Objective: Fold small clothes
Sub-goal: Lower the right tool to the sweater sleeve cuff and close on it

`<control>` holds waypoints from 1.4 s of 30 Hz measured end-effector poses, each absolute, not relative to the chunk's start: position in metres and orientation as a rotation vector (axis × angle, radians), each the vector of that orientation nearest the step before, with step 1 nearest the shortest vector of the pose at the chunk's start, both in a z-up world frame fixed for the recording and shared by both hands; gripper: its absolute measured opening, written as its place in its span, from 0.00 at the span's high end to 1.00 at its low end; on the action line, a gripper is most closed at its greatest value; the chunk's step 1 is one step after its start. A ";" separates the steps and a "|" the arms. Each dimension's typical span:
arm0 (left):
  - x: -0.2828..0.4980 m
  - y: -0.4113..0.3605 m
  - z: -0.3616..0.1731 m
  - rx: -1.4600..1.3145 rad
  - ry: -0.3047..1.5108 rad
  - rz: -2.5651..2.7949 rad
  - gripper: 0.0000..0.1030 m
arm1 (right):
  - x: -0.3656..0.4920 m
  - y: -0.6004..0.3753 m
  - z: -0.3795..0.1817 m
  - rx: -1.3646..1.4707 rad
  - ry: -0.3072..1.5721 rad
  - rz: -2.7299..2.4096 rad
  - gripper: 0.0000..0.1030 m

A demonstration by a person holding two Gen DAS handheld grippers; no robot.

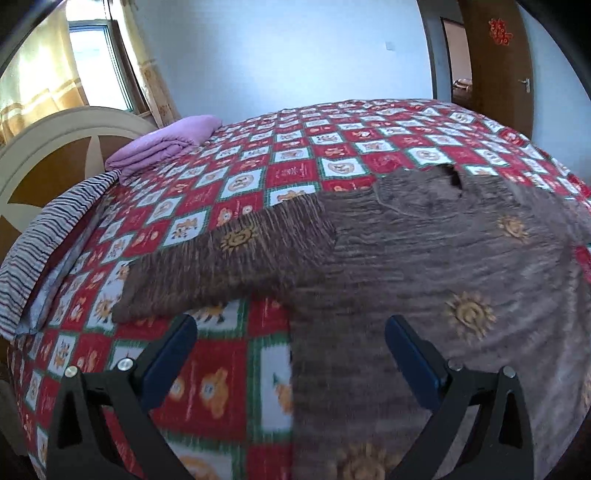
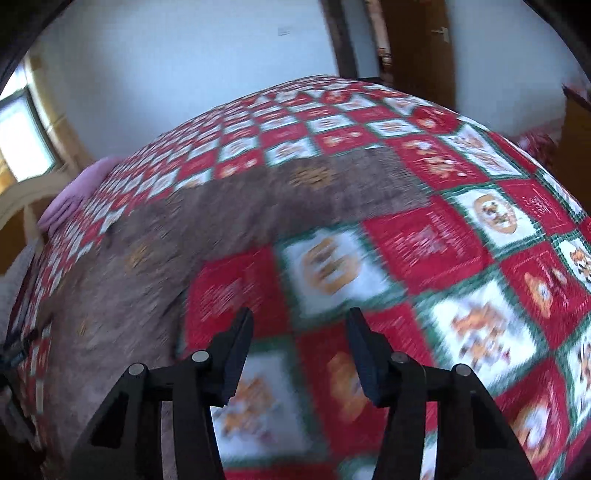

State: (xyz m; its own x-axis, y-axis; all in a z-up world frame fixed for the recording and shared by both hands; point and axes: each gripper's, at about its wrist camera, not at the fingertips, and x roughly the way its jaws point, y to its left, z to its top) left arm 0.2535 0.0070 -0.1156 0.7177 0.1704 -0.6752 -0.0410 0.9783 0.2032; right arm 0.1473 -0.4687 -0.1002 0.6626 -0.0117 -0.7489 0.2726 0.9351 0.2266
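1. I see the brown sweater (image 1: 424, 258) spread flat on the bed (image 1: 295, 162), sleeves pointing left and right.
2. My left hand-held gripper (image 1: 291, 339), jaws wide and empty, hovers over its near left edge, nearer.
3. My right hand-held gripper (image 2: 300, 332), also wide, hangs right of the body, near the right sleeve.

A red paper cutout (image 1: 500, 31) shaped like a Chinese character, possibly the double-happiness sign, is stuck on the brown door (image 1: 495, 74) in the left wrist view. The red squares of the patchwork bedspread (image 1: 295, 173) carry small lines of lettering, too blurred to read in either view.
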 end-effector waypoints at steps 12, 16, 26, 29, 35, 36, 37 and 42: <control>0.332 0.004 -0.145 0.144 0.830 0.184 0.00 | 0.213 -0.549 -0.110 0.357 0.821 -0.283 0.62; 0.346 0.001 -0.153 0.144 0.849 0.195 0.00 | 0.233 -0.564 -0.107 0.341 0.793 -0.296 0.62; 0.364 0.001 -0.168 0.084 0.921 0.176 0.00 | 0.291 -0.598 -0.122 0.369 0.826 -0.302 0.68; 0.363 0.001 -0.171 0.070 0.925 0.169 0.00 | 0.303 -0.596 -0.126 0.339 0.841 -0.291 0.75; 0.364 0.004 -0.176 0.027 0.947 0.131 0.00 | 0.303 -0.595 -0.122 0.368 0.861 -0.243 0.94; 0.364 0.004 -0.176 0.028 0.946 0.132 0.00 | 0.302 -0.595 -0.120 0.377 0.862 -0.241 0.94; 0.364 0.002 -0.176 0.034 0.944 0.134 0.00 | 0.301 -0.594 -0.116 0.391 0.860 -0.235 0.95; 0.364 0.005 -0.176 0.014 0.942 0.123 0.00 | 0.298 -0.573 -0.083 0.352 0.824 -0.207 0.95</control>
State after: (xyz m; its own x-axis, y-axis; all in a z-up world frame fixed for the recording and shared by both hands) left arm 0.3636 0.0052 -0.1765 0.5820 0.1112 -0.8055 -0.0989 0.9929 0.0656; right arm 0.2977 -0.5727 -0.0834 0.6637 -0.0445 -0.7467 0.3144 0.9224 0.2245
